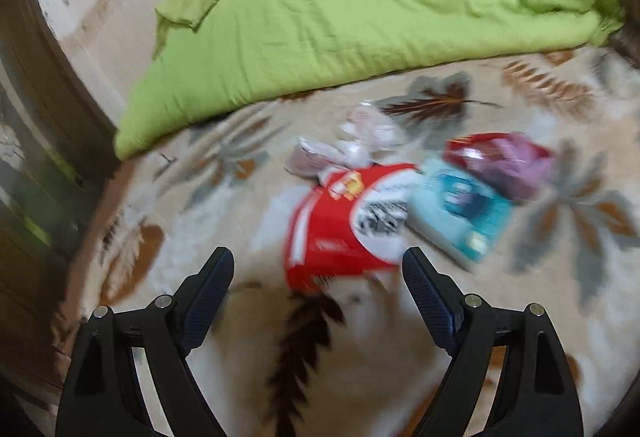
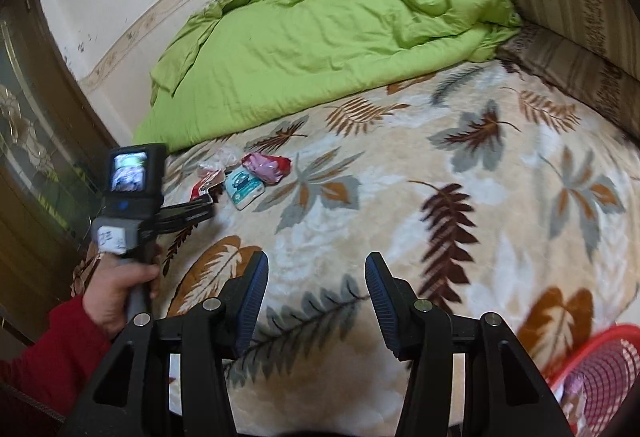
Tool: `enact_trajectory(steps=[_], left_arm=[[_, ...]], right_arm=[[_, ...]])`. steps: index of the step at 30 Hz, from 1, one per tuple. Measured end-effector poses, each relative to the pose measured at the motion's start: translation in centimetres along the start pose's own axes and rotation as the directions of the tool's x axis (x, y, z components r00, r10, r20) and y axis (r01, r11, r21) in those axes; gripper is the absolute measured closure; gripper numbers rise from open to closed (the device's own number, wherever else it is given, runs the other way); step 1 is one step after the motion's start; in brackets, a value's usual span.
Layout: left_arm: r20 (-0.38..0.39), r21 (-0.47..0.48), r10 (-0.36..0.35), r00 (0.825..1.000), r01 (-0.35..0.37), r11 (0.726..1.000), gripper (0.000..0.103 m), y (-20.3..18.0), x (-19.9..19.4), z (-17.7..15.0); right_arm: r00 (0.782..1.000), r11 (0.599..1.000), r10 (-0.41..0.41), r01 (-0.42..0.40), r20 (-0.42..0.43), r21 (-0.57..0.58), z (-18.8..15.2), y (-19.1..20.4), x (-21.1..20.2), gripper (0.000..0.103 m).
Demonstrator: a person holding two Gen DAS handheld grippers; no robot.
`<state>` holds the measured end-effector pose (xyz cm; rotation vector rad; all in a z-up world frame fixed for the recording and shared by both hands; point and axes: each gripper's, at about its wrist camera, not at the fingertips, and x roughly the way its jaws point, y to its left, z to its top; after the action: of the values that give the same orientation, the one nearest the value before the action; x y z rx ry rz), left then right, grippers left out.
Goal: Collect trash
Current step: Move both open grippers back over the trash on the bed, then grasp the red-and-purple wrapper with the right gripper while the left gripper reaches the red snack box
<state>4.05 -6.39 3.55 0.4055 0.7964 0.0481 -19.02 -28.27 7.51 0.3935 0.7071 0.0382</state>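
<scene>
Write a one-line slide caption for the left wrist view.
Open left hand-held gripper approaches a red wrapper among blurred litter on a leaf-patterned blanket.

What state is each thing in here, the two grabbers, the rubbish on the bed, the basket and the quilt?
Left gripper: open, empty, near the red packet.
Right gripper: open, empty, above the blanket.
Red packet: flat on the blanket, crumpled.
Blue packet: lying beside the red one.
Pink wrapper: crumpled, lying behind the blue packet.
Clear plastic: scrunched, on the blanket.
Red basket: on the blanket, some rubbish inside.
Green quilt: rumpled, bunched.
</scene>
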Motion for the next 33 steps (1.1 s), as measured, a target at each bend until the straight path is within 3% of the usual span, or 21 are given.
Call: enact_trajectory(steps=[3,5,7,9,12,14,20,23,24,25,26,28,29,33], left_arm=[[-0.005,-0.020,-0.025,1.000,0.025,0.999,0.018,0.9,1.9,0.3],[-0.003,-0.057,-0.098,0.995,0.097,0.994,0.021,1.9,2.7,0.2],[0.015,-0.108,-0.162,0.987,0.162,0.981,0.050,3.2,3.0,0.0],[0.019,-0.143,-0.258,0.966,0.258,0.956,0.072,3.7,3.1,-0.3],[0.060,-0.155,-0.304,0.951,0.309,0.938,0.082,4.1,2.3,-1.0],[0.082,-0.181,-0.336,0.938,0.345,0.921,0.084,4.8,1.9,-1.2],[0.119,-0.292,-0.416,0.901,0.433,0.853,0.081,8.1,2.4,-2.0],[0.142,-0.308,-0.436,0.889,0.458,0.834,0.079,9.0,2.4,-2.1],[0.144,-0.310,-0.442,0.885,0.465,0.829,0.076,9.2,2.5,-2.2],[0.141,-0.314,-0.465,0.874,0.485,0.816,0.071,9.3,2.7,-2.3],[0.130,-0.321,-0.500,0.856,0.514,0.796,0.069,9.5,3.0,-2.5],[0.109,-0.343,-0.542,0.833,0.543,0.766,0.050,9.9,3.7,-2.8],[0.112,-0.356,-0.567,0.816,0.566,0.744,0.050,10.3,3.9,-3.0],[0.153,-0.377,-0.580,0.800,0.589,0.715,0.033,11.1,3.5,-2.7]], right_arm=[[1.000,0.999,0.012,-0.013,-0.016,-0.034,1.0,0.9,1.6,0.048],[0.999,0.997,0.024,-0.026,-0.025,-0.068,1.9,1.7,3.0,0.048],[0.999,0.993,0.041,-0.044,-0.029,-0.113,3.1,2.9,4.6,0.043],[0.998,0.987,0.045,-0.050,-0.034,-0.155,4.3,3.9,6.5,0.039],[0.997,0.979,0.054,-0.064,-0.057,-0.192,6.3,5.2,10.4,0.034],[0.996,0.978,0.062,-0.074,-0.070,-0.193,7.4,5.8,13.3,0.034],[0.992,0.966,0.015,-0.047,-0.125,-0.255,9.3,7.9,20.8,0.034],[0.992,0.951,-0.025,-0.014,-0.123,-0.309,9.6,8.8,23.3,0.035],[0.991,0.949,-0.033,-0.011,-0.133,-0.314,9.6,8.8,24.0,0.040],[0.989,0.948,-0.054,0.008,-0.136,-0.317,9.6,8.8,24.6,0.057],[0.991,0.949,-0.043,0.001,-0.126,-0.314,9.6,8.7,24.4,0.061],[0.993,0.955,-0.035,0.001,-0.109,-0.298,9.5,8.5,23.5,0.068],[0.994,0.960,-0.029,-0.001,-0.102,-0.281,9.5,8.3,23.1,0.070],[0.998,0.975,0.009,-0.021,-0.055,-0.220,8.5,7.4,19.8,0.076]])
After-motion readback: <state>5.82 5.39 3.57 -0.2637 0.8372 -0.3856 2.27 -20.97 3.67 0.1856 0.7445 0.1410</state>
